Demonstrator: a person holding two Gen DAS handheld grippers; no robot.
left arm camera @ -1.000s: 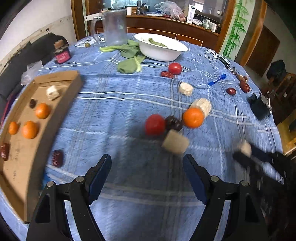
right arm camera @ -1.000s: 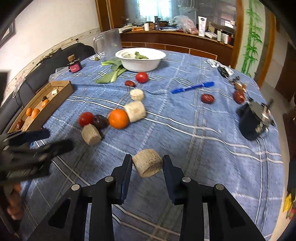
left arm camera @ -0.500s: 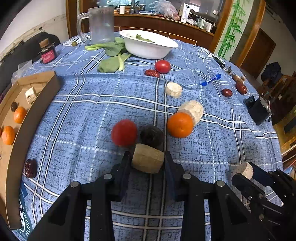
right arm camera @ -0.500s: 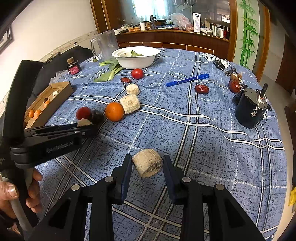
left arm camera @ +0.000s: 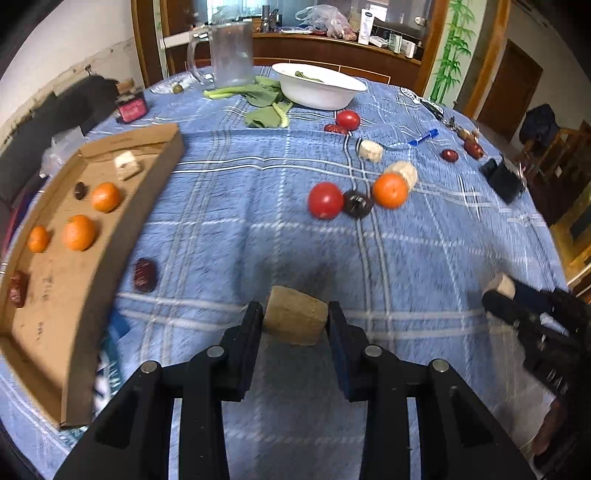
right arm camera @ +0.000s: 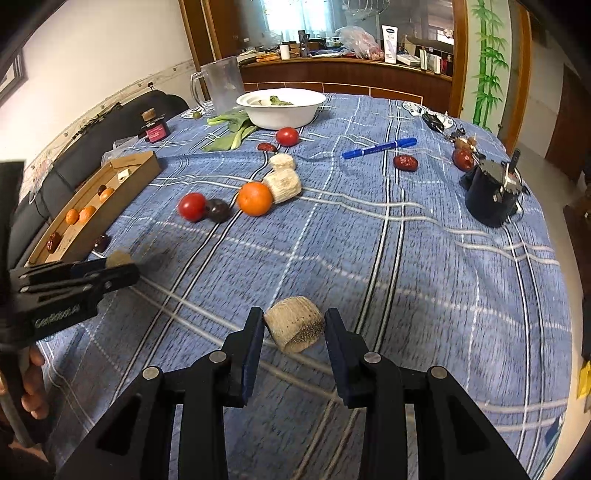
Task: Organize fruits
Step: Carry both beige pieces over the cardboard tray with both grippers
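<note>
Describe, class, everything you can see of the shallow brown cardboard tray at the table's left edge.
The shallow brown cardboard tray is long, open-topped and low-walled, lying flat on the blue plaid tablecloth. Inside it sit three oranges, a pale cube, a small dark fruit and a red date. Another dark red date lies just outside its wall.

Daylight pours in from the window (right arm camera: 295, 14) far ahead of the tongs, a bit blown out. Motion blur smears both views; fisheye bends and darkens the corners.
</note>
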